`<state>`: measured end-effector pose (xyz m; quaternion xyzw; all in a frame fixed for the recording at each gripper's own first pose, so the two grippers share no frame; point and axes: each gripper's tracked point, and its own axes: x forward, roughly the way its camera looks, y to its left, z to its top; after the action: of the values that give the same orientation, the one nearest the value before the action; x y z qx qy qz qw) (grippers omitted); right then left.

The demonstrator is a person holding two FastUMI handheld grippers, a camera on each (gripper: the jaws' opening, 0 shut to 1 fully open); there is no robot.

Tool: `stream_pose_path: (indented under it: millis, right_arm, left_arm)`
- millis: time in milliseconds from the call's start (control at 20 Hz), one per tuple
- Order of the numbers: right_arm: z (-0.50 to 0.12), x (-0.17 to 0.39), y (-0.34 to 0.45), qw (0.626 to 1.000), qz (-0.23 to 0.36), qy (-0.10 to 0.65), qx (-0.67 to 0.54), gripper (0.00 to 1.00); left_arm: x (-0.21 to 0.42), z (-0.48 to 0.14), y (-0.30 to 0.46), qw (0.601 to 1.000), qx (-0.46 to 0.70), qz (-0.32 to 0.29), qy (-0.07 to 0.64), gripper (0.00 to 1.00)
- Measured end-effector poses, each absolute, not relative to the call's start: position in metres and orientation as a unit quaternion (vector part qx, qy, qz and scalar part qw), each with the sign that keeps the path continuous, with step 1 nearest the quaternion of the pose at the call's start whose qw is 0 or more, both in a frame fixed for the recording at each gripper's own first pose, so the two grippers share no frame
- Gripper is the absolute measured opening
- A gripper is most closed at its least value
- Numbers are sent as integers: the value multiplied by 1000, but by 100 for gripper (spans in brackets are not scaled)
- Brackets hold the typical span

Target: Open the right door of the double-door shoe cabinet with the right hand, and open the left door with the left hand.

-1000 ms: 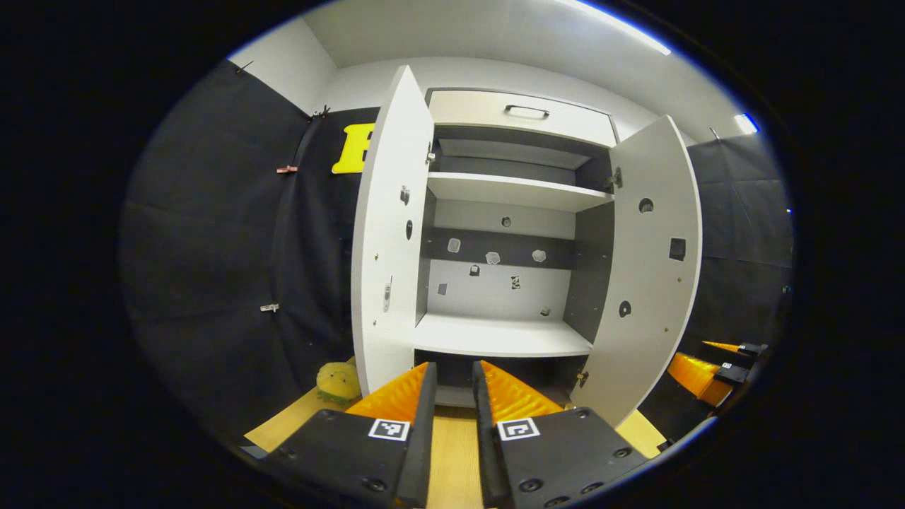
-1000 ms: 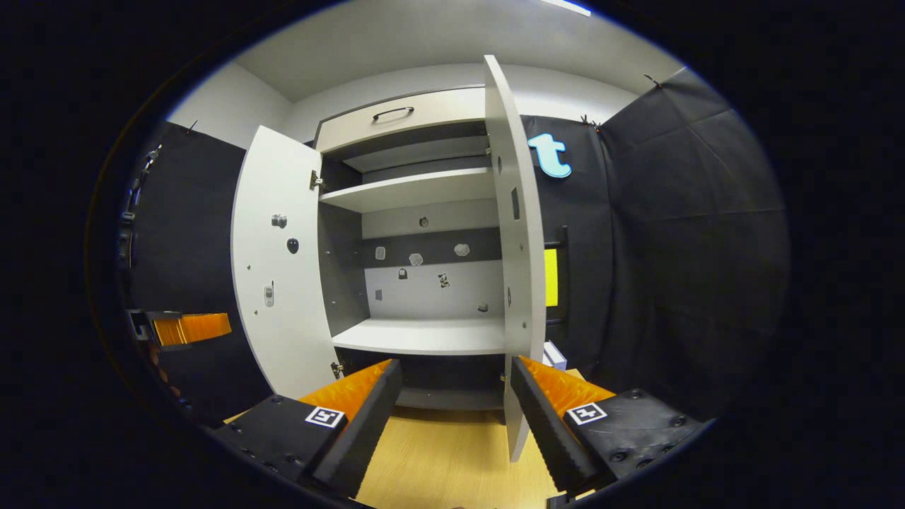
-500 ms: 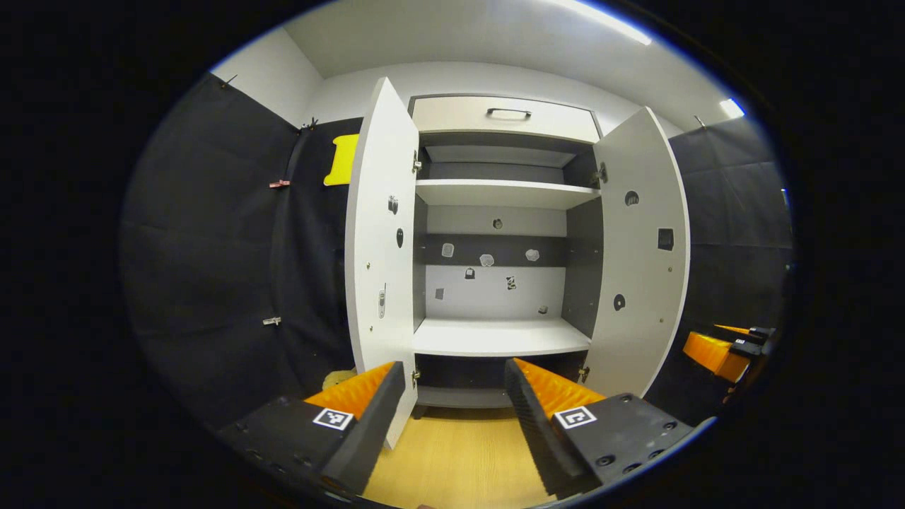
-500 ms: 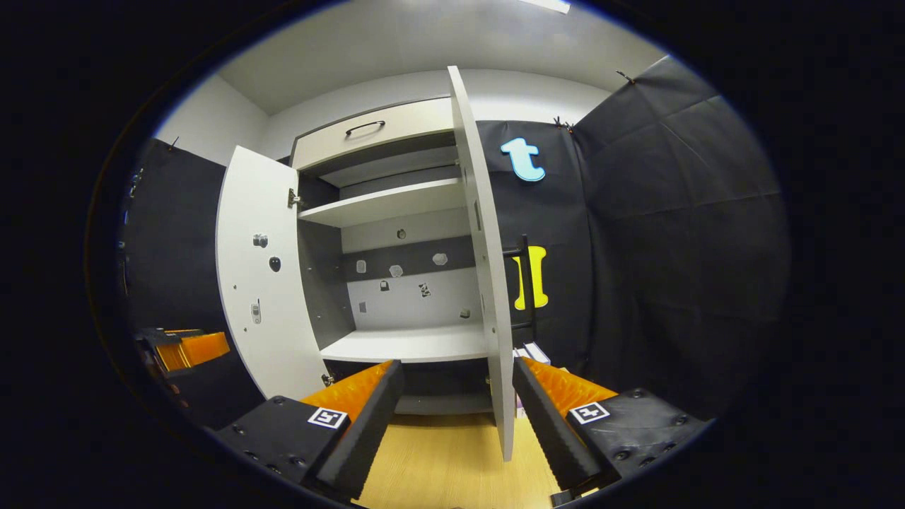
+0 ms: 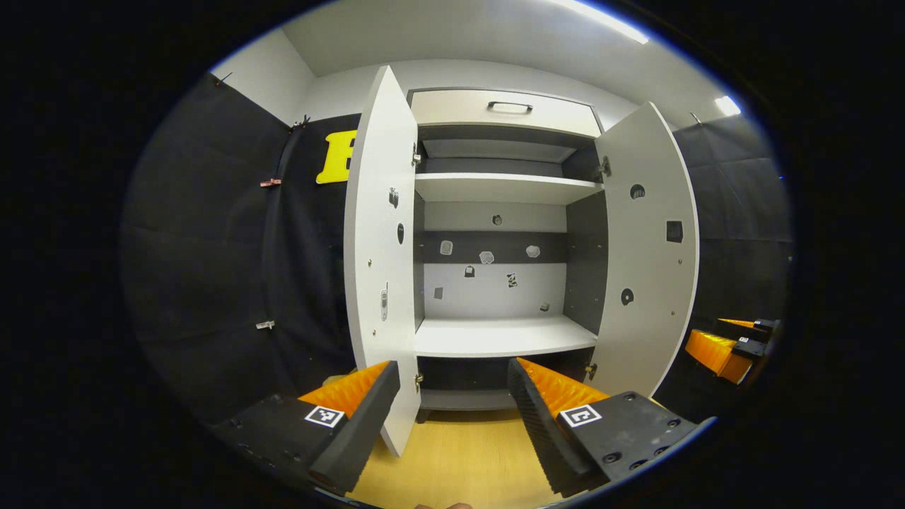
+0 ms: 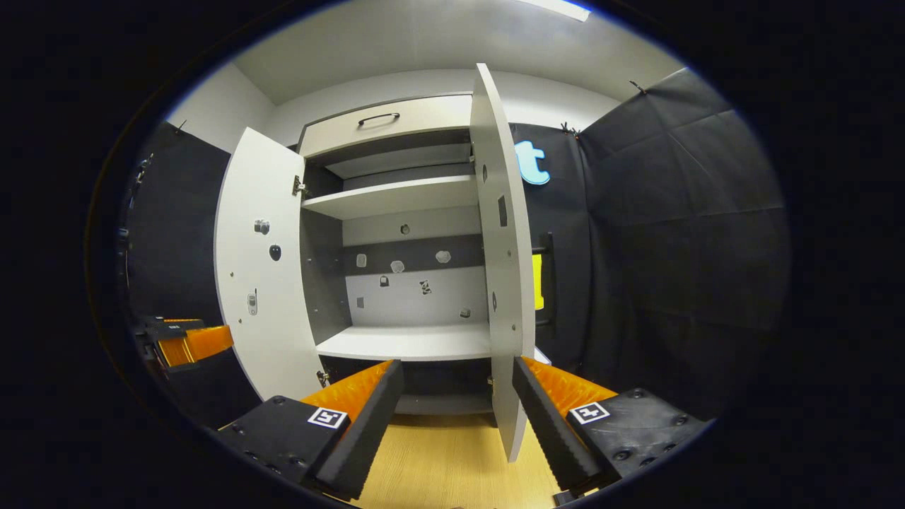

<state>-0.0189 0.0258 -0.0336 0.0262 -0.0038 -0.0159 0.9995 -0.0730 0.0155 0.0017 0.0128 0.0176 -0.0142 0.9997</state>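
A: How do the doors of the shoe cabinet (image 5: 495,212) stand?

B: The left door (image 5: 378,247) and right door (image 5: 647,247) both hang swung wide open.

A: The grippers?

B: The left gripper (image 5: 452,410) is spread, its left finger near the left door's lower edge. The right gripper (image 6: 458,410) is spread beside the right door's edge, holding nothing.

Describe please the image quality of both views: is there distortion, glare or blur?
Left gripper view: fisheye bends the left door and right door outward; the ceiling light strip is blown out; the shelves are sharp. Right gripper view: the right door bows the same way; the cabinet interior is evenly lit, without glare, and the open right claw is in focus.
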Motion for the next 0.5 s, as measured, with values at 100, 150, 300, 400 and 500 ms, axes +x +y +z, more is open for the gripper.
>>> stream_pose_path:
  millis: [100,150,300,400,500]
  right_arm:
    - [-43,-21,28,999,-19,7,29,98]
    - [-45,-22,28,999,-23,6,30,98]
    - [-53,-24,26,999,-33,4,23,98]
    - [-60,-25,28,999,-38,12,19,98]
    - [-60,-26,30,999,-40,12,20,98]
  left_arm:
    - [-73,0,16,1000,18,-19,15,95]
    - [-73,-2,17,999,20,-20,14,95]
    - [-72,-14,16,999,20,-26,17,95]
    - [-72,-23,12,999,15,-35,27,95]
    - [-73,-23,11,999,12,-40,26,95]
